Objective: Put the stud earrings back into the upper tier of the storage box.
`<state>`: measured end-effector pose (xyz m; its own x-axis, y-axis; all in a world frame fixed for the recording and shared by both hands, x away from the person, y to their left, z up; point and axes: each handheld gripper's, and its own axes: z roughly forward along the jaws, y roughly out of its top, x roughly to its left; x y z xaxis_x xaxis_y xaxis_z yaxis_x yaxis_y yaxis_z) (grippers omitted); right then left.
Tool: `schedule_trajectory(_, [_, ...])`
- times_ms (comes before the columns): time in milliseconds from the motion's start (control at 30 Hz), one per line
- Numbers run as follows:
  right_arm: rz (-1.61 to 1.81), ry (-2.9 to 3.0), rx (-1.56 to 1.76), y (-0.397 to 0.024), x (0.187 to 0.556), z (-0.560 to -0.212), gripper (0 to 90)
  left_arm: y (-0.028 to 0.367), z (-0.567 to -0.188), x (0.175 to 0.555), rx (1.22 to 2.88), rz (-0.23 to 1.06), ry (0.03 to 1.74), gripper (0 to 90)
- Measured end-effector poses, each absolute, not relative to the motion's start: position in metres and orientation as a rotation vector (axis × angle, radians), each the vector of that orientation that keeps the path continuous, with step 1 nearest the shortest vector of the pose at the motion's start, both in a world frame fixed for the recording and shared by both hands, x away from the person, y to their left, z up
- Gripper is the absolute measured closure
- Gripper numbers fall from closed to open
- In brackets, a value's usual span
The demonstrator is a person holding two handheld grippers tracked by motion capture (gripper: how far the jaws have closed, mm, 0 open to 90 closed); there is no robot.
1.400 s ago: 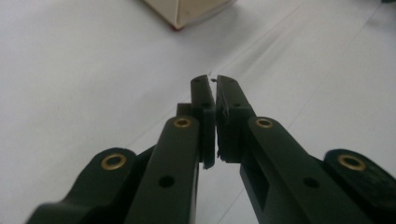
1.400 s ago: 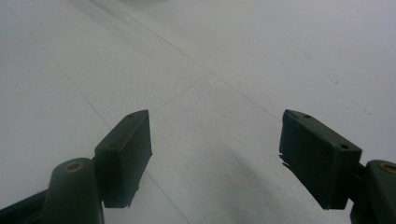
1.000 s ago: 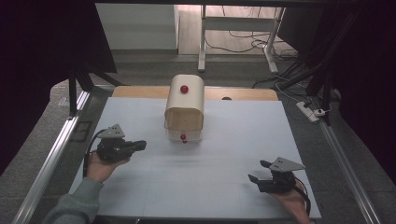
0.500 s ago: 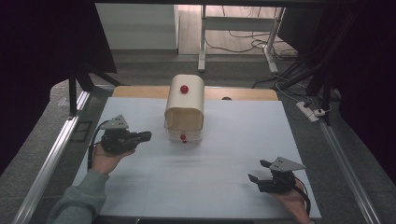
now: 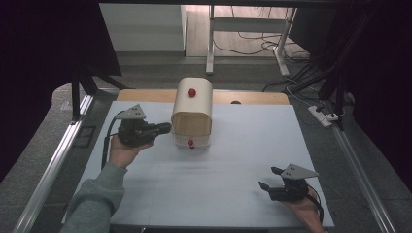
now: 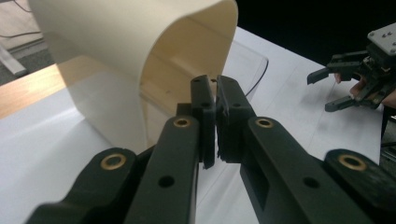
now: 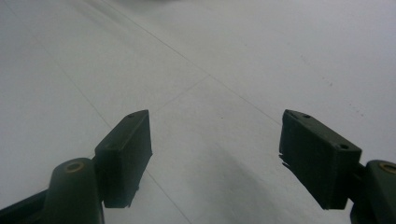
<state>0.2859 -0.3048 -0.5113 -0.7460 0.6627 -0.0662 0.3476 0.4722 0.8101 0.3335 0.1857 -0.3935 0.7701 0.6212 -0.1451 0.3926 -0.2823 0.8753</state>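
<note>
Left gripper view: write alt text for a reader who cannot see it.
The left gripper, jaws shut together, points at the open end of a cream arched box on a white table. The right gripper, jaws open, sits farther off at the right edge.

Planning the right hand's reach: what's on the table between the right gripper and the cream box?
Nothing: in the high view, just bare white table separates the right gripper from the cream box.

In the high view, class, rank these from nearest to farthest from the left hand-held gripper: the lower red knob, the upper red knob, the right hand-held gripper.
1. Lower red knob, just right of the left hand-held gripper, at the box's open front.
2. Upper red knob, on the box's top, farther back.
3. Right hand-held gripper, across at the table's near right.
</note>
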Motion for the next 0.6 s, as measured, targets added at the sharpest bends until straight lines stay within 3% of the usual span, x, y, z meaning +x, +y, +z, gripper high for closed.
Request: schedule_trajectory(600, [1.159,2.354,0.849,-0.305,0.285,-0.512,24.7,0.150,-0.396,0.356,1.918,0.231,0.752,85.8])
